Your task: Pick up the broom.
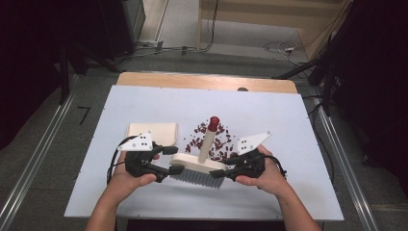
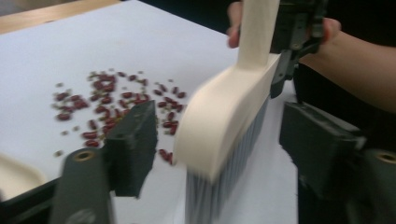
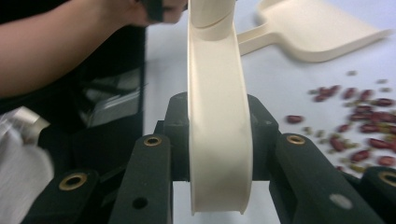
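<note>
A cream hand brush (image 1: 197,165) with grey bristles stands on its bristles near the table's front, its handle rising to a red tip (image 1: 213,122). My right gripper (image 1: 222,166) is shut on the right end of the brush's head; in the right gripper view the pads clamp the cream back (image 3: 217,116) from both sides. My left gripper (image 1: 174,160) is open around the head's left end. In the left gripper view the brush (image 2: 224,112) sits between the jaws with a gap on each side. Several red beans (image 1: 214,139) lie scattered just behind the brush.
A cream dustpan (image 1: 151,132) lies flat behind my left gripper, to the left of the beans. A white sheet (image 1: 144,101) covers the wooden table. Dark stands and cables surround the table on the floor.
</note>
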A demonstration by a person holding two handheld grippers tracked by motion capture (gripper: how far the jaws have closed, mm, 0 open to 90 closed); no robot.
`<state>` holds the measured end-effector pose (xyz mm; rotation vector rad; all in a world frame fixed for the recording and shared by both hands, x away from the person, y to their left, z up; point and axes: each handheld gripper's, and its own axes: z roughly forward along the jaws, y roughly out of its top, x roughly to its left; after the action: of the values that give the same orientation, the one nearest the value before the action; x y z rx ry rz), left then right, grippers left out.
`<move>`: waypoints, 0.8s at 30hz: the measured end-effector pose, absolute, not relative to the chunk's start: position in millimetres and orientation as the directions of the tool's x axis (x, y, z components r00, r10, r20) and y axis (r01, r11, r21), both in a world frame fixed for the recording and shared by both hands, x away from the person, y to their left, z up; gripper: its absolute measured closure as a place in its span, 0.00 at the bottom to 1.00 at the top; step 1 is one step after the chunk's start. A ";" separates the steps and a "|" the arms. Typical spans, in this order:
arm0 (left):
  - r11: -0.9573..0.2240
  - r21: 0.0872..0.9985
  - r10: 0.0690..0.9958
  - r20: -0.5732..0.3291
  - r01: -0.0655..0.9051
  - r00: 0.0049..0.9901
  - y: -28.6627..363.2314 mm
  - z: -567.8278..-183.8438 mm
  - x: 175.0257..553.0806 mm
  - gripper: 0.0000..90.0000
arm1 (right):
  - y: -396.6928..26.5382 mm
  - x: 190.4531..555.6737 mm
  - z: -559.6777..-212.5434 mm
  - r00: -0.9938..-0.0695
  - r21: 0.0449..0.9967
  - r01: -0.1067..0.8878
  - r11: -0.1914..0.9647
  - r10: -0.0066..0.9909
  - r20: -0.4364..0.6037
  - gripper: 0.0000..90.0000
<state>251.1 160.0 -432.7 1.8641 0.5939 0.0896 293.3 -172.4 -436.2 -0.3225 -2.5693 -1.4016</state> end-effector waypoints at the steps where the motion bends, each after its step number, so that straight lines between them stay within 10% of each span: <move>1: -0.244 0.900 0.452 -0.224 0.361 0.863 161.5 -433.5 251.7 0.26 | -175.4 295.8 -435.1 -0.954 0.807 0.297 0.510 0.128 0.270 0.74; 8: -0.151 0.907 0.553 -0.251 0.392 0.794 173.5 -437.1 254.1 0.01 | -196.9 309.2 -428.0 -0.904 0.840 0.369 0.398 0.362 0.226 0.74; 24: -0.095 0.929 0.720 -0.185 0.359 0.669 200.3 -440.5 252.5 0.00 | -237.1 332.4 -428.2 -0.610 0.844 0.469 0.259 0.786 0.097 0.74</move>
<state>252.5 200.3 -440.5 1.7021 0.8807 0.3806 332.4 -237.1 -428.2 -1.4389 -2.7460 -1.6091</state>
